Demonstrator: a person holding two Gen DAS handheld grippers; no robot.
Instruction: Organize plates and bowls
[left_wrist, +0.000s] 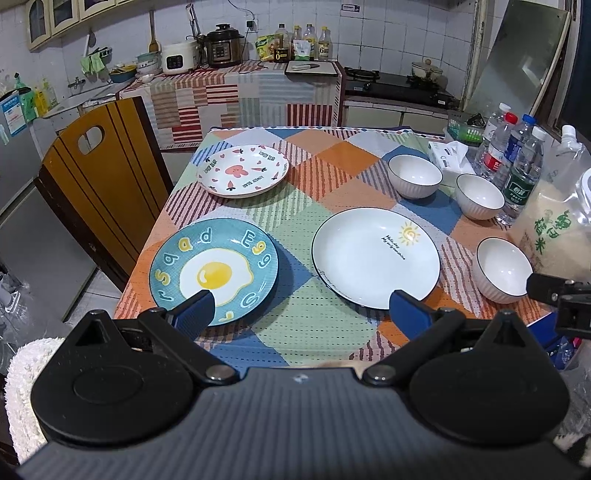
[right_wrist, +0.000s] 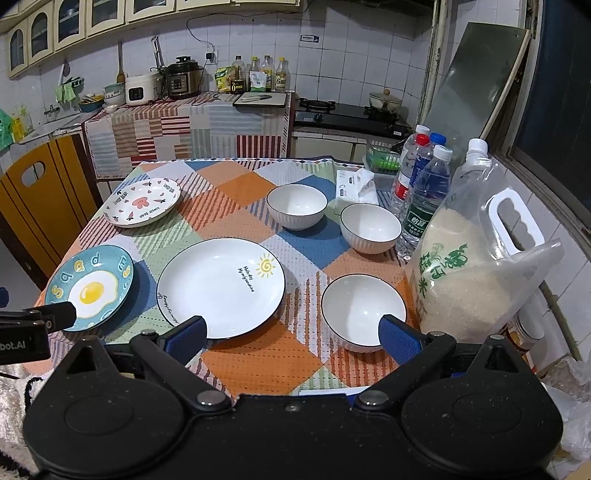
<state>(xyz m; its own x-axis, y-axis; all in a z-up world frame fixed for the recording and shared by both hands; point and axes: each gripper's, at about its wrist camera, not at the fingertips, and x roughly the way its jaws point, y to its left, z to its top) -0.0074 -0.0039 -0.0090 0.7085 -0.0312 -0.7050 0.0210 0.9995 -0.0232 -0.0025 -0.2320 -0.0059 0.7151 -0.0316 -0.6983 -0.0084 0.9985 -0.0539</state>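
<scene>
Three plates lie on the checked tablecloth: a blue egg plate (left_wrist: 214, 271) (right_wrist: 90, 288) near left, a white sun plate (left_wrist: 375, 256) (right_wrist: 221, 286) near middle, a white heart-pattern plate (left_wrist: 243, 170) (right_wrist: 142, 202) far left. Three white bowls stand on the right: near (left_wrist: 502, 269) (right_wrist: 364, 312), middle (left_wrist: 479, 195) (right_wrist: 370, 228), far (left_wrist: 414, 176) (right_wrist: 296, 206). My left gripper (left_wrist: 301, 310) is open and empty above the near table edge between the egg plate and the sun plate. My right gripper (right_wrist: 293, 334) is open and empty between the sun plate and the near bowl.
A bag of rice (right_wrist: 476, 266) and several water bottles (right_wrist: 424, 195) stand along the table's right side, with a tissue pack (right_wrist: 356, 186) behind the bowls. A wooden chair (left_wrist: 99, 184) stands left of the table. A kitchen counter with appliances (left_wrist: 218, 48) is behind.
</scene>
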